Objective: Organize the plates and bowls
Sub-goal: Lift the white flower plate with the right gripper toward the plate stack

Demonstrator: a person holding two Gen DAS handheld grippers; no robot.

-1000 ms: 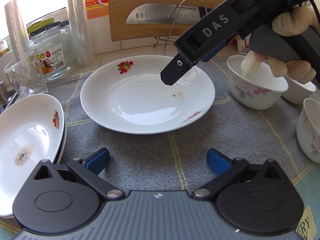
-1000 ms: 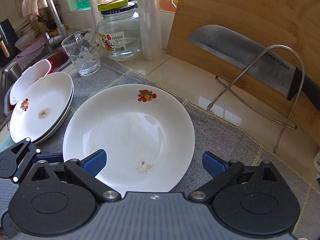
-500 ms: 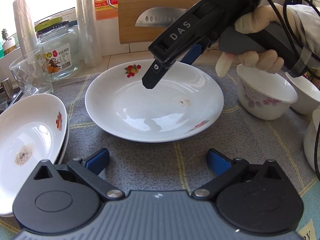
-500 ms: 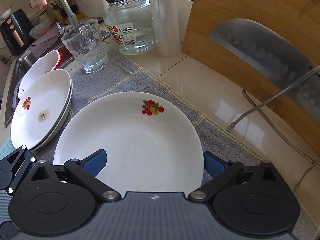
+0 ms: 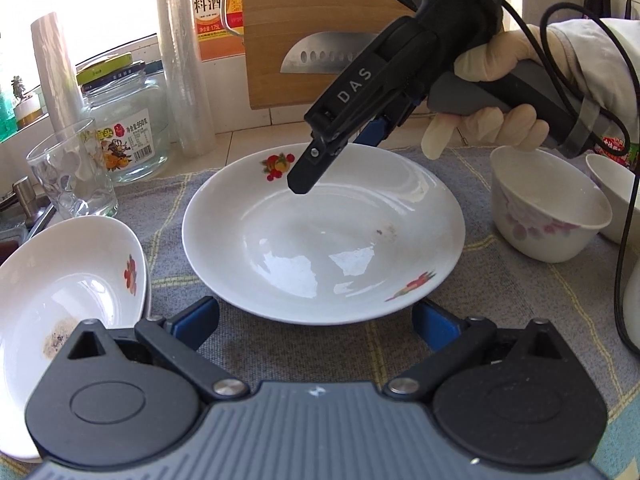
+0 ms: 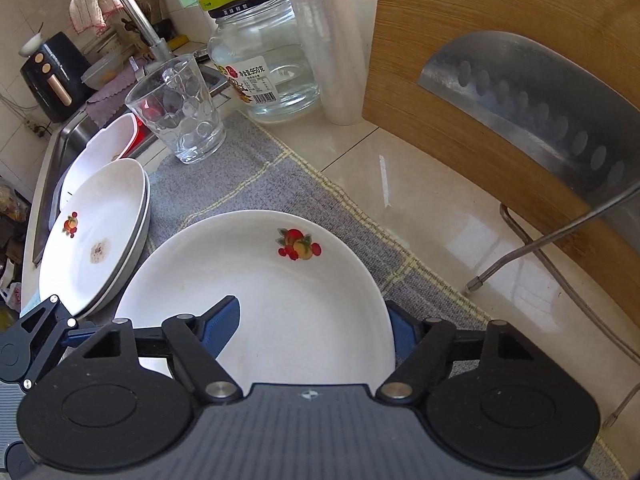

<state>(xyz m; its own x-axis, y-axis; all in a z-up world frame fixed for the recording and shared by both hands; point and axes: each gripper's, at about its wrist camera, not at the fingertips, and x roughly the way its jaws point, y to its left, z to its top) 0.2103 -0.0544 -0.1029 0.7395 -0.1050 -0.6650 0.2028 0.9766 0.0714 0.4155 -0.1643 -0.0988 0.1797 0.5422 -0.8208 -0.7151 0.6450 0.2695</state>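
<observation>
Right gripper (image 6: pixel 312 328) has come in over the plate's (image 6: pixel 280 292) far rim, jaws just closing, rim between them, contact unclear. Left gripper (image 5: pixel 316 320) wide, empty, near the plate. Bowl (image 5: pixel 548 216) right of it, glass (image 5: pixel 72 168) and stacked plates (image 5: pixel 60 292) left.

Sunlit tiled counter (image 6: pixel 420 200), steel sink (image 6: pixel 68 136), bright window (image 5: pixel 80 4) behind

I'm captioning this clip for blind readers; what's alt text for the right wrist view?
The right gripper, jaws just closing, straddles the near rim of a white fruit-print plate on a grey cloth; stacked white plates lie left.
</observation>
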